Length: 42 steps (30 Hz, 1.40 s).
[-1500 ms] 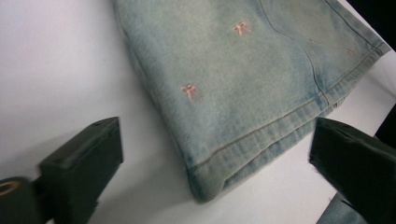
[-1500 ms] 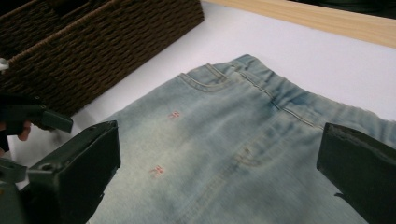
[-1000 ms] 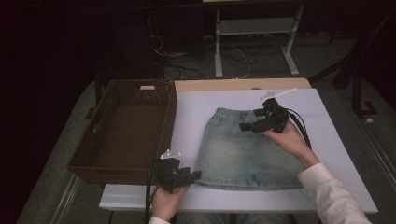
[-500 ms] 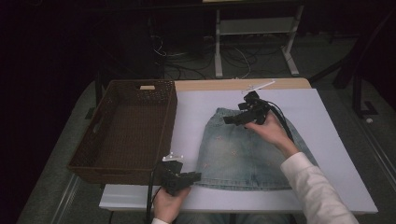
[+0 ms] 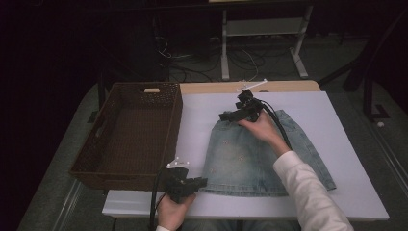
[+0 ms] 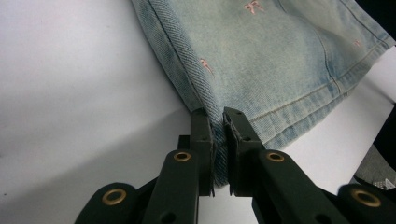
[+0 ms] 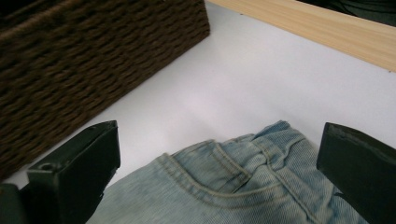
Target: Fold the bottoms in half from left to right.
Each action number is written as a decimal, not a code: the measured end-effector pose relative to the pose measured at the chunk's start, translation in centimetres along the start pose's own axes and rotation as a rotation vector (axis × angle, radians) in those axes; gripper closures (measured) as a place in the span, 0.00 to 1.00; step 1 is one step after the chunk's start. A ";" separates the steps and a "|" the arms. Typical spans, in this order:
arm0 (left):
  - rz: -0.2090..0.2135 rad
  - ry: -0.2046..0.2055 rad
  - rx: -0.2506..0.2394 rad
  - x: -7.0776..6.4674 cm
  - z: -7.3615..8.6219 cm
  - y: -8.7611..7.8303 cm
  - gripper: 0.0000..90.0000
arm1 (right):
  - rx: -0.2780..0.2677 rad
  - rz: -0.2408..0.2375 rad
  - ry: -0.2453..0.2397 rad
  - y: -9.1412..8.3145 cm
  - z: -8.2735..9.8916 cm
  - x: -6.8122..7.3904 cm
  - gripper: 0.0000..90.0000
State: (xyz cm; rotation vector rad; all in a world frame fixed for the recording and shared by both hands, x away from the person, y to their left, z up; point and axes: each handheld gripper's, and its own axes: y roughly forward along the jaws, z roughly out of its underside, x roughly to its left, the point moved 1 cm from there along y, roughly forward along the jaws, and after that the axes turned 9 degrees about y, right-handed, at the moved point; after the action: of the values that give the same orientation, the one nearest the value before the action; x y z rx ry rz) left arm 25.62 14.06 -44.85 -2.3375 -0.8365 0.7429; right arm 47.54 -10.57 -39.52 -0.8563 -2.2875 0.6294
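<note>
A light blue denim skirt (image 5: 260, 154) lies flat on the white table top (image 5: 337, 144), waistband at the far side. My left gripper (image 5: 202, 182) stays at the skirt's near left hem corner. Its jaws have just been closing and now pinch the hem edge (image 6: 219, 105) between the pads; the left gripper (image 6: 218, 119) is shut on it. My right gripper (image 5: 226, 116) hovers at the waistband's left end. In the right gripper view the skirt's waistband (image 7: 233, 186) lies below the wide-open right gripper (image 7: 219, 140), with nothing gripped.
A dark brown woven basket (image 5: 125, 91) stands on the table's left, its wall (image 7: 93, 60) close to my right gripper. A wooden strip (image 7: 327, 32) runs along the table's far edge. Cables and a stand's legs sit on the floor beyond.
My right hand has moved left along the waistband to its left end. The left gripper has kept its place, and its jaws have closed on the hem corner.
</note>
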 end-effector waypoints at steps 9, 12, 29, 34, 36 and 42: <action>-0.004 0.022 -0.006 -0.1 0.0 0.0 0.91 | 0.013 0.025 0.016 2.1 -0.2 -0.9 0.00; -0.001 0.029 -0.009 -0.1 0.0 -0.1 0.91 | 0.021 0.038 0.027 2.6 -0.4 -1.2 0.00; 0.008 0.045 -0.007 -0.1 -0.1 -0.1 0.91 | 0.056 0.122 0.022 4.9 -1.6 -0.9 0.03; 0.008 0.050 -0.007 -0.2 -0.1 0.0 0.91 | 0.050 0.142 0.062 5.6 -1.3 -1.3 0.16; 0.010 0.050 -0.008 -0.2 -0.1 0.0 0.91 | 0.051 0.157 0.066 5.9 -1.1 -1.5 0.17; 0.014 0.045 -0.010 -0.1 0.0 0.0 0.91 | 0.060 0.184 0.085 6.7 -0.7 -1.7 0.28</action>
State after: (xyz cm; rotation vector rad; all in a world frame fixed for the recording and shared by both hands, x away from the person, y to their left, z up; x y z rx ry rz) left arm 25.61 14.00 -44.83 -2.3619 -0.8074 0.6909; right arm 51.83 -7.10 -43.79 -1.0528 -2.1195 0.7240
